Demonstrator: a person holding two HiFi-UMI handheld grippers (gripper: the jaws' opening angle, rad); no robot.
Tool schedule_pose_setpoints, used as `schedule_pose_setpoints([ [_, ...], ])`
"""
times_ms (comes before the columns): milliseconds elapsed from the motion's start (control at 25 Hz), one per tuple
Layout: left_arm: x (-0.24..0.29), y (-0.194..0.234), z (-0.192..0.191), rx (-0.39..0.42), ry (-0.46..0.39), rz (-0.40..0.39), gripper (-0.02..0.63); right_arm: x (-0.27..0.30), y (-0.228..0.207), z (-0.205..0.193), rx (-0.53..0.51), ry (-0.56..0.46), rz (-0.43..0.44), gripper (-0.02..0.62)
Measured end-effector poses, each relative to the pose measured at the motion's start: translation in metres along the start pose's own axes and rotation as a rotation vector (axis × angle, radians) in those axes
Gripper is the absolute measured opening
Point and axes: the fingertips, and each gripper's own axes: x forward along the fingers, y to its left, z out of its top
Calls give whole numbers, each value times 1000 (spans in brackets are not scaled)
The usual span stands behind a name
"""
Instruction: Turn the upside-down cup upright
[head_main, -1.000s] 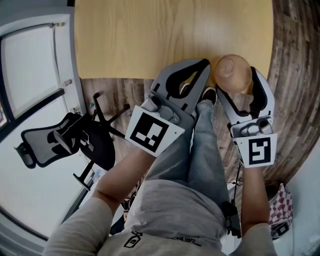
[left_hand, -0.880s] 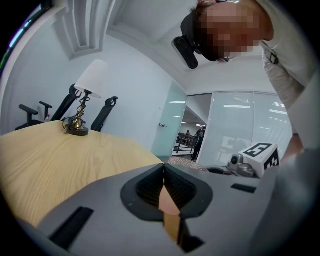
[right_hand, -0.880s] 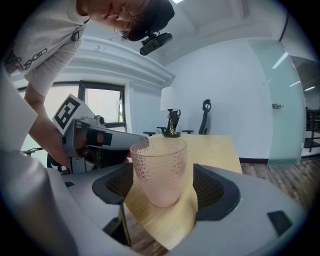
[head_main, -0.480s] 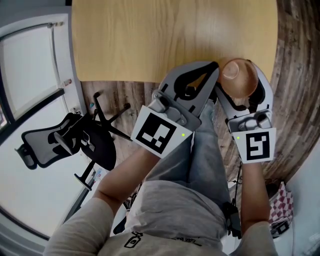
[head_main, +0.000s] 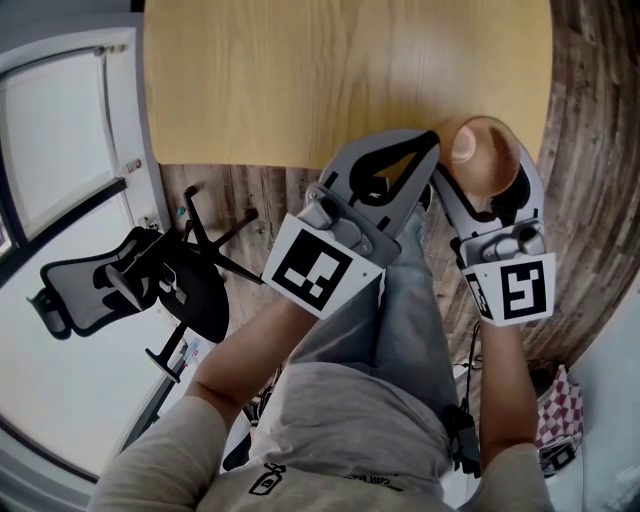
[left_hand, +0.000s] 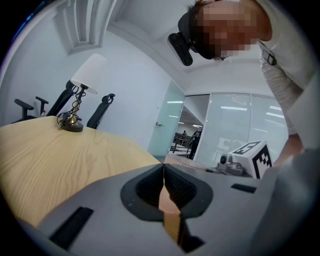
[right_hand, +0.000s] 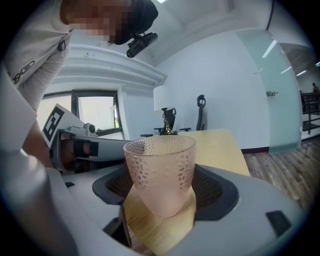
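One cup (right_hand: 160, 165), a translucent pink tumbler with a dimpled wall, sits between the jaws of the right claw (head_main: 487, 170). Its mouth faces up and its narrow base faces down. The padded jaws press on the lower, tapering half of the wall, so the claw is closed on the cup. In the head view the cup lies over the near right corner of the desk (head_main: 300, 80), close to both edges. Pale wood shows directly beneath the base in the right gripper view. Whether the base already touches the wood cannot be told.

The left claw (left_hand: 164, 170) has its jaws fully together with nothing between them. It waits just beside the right claw at the near edge of the desk.

The turn appears complete, and the step in hand is judged to be the set-down. To do it well:

- Carry the cup further in from the corner.
- Keep the rim level.
- Lower the cup until the whole base rests flat.
- Part the jaws evenly, since the tapered wall may tip the cup if one pad lets go first.
- Draw the claw straight back, clear of the wall.
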Motion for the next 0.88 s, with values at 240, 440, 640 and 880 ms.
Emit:
schedule_pose_setpoints([
  [240, -6, -5, 9, 23, -57, -49, 11, -2, -5, 7, 106, -33, 10, 345],
  [440, -13, -9, 15, 54, -86, -77, 15, -4, -8, 9, 206, -34, 6, 345],
  [640, -20, -19, 14, 77, -85, -124, 141, -8, -9, 11, 358, -47, 14, 345],
  [880, -23, -32, 15, 122, -82, -173, 194, -14, -16, 15, 505, -94, 22, 345],
])
